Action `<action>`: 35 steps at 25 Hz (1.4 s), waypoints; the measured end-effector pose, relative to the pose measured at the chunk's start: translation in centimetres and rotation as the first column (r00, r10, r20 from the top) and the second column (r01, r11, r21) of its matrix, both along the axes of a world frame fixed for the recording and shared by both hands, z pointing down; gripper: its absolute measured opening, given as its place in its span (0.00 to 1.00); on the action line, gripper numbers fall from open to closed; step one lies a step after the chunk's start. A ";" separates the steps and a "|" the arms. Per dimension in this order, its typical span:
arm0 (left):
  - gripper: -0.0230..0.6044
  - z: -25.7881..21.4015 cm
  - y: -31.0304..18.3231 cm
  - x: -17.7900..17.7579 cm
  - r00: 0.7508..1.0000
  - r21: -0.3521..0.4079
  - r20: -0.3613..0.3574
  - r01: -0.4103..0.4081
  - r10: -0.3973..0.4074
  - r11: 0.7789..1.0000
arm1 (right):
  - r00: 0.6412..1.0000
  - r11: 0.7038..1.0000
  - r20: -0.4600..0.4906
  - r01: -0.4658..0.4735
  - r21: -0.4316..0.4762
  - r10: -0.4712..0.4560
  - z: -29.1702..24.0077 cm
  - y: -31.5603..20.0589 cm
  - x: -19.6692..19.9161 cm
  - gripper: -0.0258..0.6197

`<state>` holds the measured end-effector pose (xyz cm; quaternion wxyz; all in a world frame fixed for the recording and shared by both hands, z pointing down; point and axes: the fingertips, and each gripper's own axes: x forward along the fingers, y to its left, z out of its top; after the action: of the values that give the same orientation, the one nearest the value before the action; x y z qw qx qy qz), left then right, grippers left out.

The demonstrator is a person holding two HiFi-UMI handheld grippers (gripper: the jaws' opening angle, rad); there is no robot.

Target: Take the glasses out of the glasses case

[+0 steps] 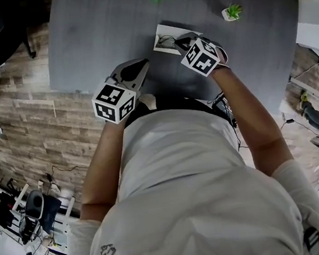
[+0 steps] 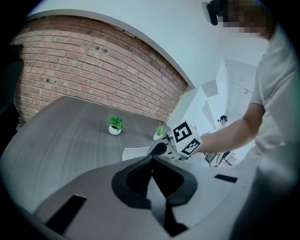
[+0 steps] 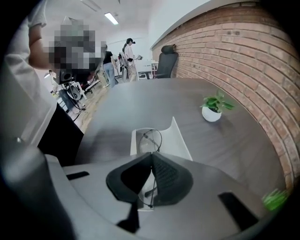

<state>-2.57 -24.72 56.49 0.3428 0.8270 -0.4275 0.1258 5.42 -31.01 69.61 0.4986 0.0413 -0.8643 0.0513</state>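
the glasses [image 3: 150, 139] lie in the open white glasses case [image 3: 174, 138] on the grey table [image 1: 98, 26]. the right gripper [image 3: 151, 156] is down in the case, jaws pinched on the thin frame, so the grasp looks made. the left gripper [image 2: 151, 158] waits nearby, jaws together on nothing. next, i'd say, a slow lift without dragging the case along.

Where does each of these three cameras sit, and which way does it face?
Head view: on the person's head, looking steeply down at the grey table; torso, forearms, left gripper, right gripper show.
Left gripper view: on that gripper, facing the red brick wall; right arm shows.
Right gripper view: along its jaws, shut on wire-rimmed glasses in the white case.
All share the case.
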 end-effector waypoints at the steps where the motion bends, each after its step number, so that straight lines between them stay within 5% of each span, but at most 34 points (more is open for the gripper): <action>1: 0.05 -0.3 0.0 -0.1 1.000 0.006 0.002 -0.002 0.002 1.000 | 1.000 1.000 0.002 -0.004 0.008 0.004 -0.3 -0.1 -0.1 0.06; 19: 0.05 -5.3 1.7 -1.6 0.996 0.121 -0.002 -0.093 0.094 0.988 | 0.987 0.982 0.073 -0.152 0.115 0.144 -7.3 0.1 -0.2 0.06; 35: 0.06 -9.0 5.7 -4.8 0.978 0.210 0.046 -0.210 0.205 0.955 | 0.923 0.919 0.203 -0.360 0.159 0.326 -15.4 4.9 -0.5 0.06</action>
<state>-7.39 -19.06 47.50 0.2317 0.8977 -0.3537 0.1243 4.91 -26.08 54.26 0.3989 0.2362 -0.8842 0.0574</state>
